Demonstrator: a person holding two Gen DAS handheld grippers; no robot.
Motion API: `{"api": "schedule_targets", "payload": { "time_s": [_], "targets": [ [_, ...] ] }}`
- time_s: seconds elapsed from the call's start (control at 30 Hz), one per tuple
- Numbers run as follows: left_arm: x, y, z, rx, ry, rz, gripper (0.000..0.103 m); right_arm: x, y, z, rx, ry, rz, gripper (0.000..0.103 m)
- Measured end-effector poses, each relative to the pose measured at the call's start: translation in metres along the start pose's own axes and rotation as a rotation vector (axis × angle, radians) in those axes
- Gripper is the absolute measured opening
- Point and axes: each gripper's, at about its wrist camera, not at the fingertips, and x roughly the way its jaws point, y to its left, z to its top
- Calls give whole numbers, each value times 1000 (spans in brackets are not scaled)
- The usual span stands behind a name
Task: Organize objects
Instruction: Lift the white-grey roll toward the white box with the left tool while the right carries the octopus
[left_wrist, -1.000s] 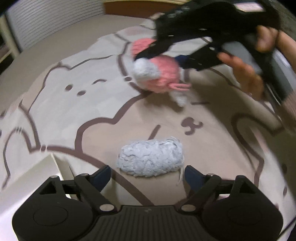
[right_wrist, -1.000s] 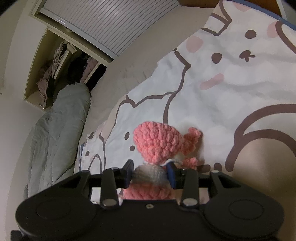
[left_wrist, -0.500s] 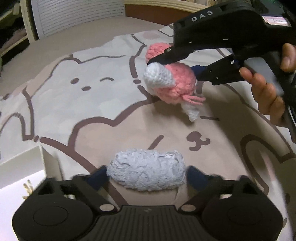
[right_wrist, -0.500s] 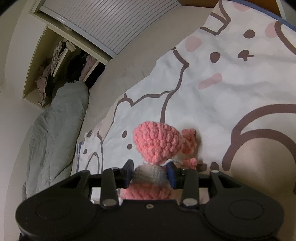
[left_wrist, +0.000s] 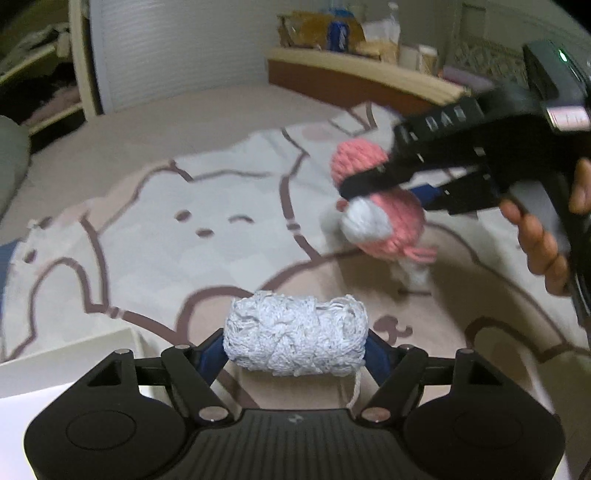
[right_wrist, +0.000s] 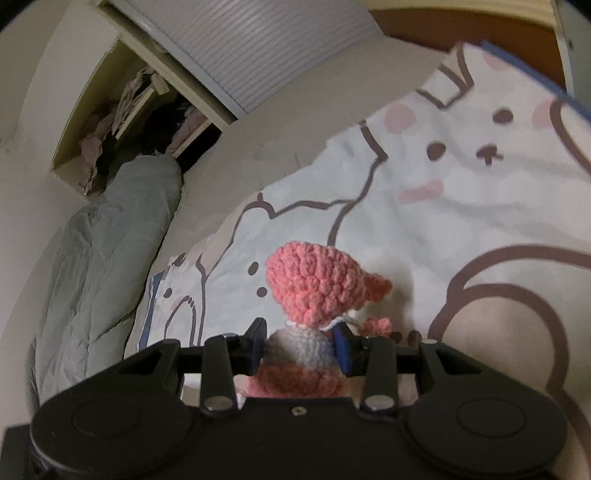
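You are closing your left gripper (left_wrist: 294, 341) on the pale blue-white yarn skein (left_wrist: 295, 338): its jaws have just been narrowing, and the blue pads are now touching both ends of the skein, which appears to be lifting off the cartoon-print bedspread (left_wrist: 155, 236). Keep the squeeze light, since the loose wraps are compressing easily, and mind the strand that is dangling below the skein's right end so it is not snagging on the linkage. Carry it level toward the white box (left_wrist: 70, 354) that is showing at the lower left, if that is where you are sorting things; only its corner is in frame, so its inside is hidden. To the right, your right gripper (left_wrist: 384, 184) is clamping the pink crochet doll (left_wrist: 384, 221) around its pale middle, holding it above the bedspread, with your hand (left_wrist: 543, 240) wrapped around the handle. In the right wrist view the gripper (right_wrist: 300, 343) is pinching the doll (right_wrist: 314, 284) firmly at the grey-white band, head pointing forward; hold that grip steady and keep the two loads well apart as you are moving. The left view is blurred around the doll, so its limbs and the small trailing pieces are hard to make out, and the doll's lower body is cut off behind the right gripper's frame.
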Motion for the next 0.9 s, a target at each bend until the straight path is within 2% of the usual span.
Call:
{"api": "schedule_targets", "payload": {
  "time_s": [0.43,0.8,0.9],
  "targets": [
    [-73,18,4,-71,-145,96,75,-43,54,-17,-219,-32,-37,39],
    [-117,27,2,-113,-210,176,75,-74,89,-32,-349,-61,-54,39],
    [-129,38,-3,-152,-231,197,75,-76,97,-34,-377,-58,-69,39]
  ]
}}
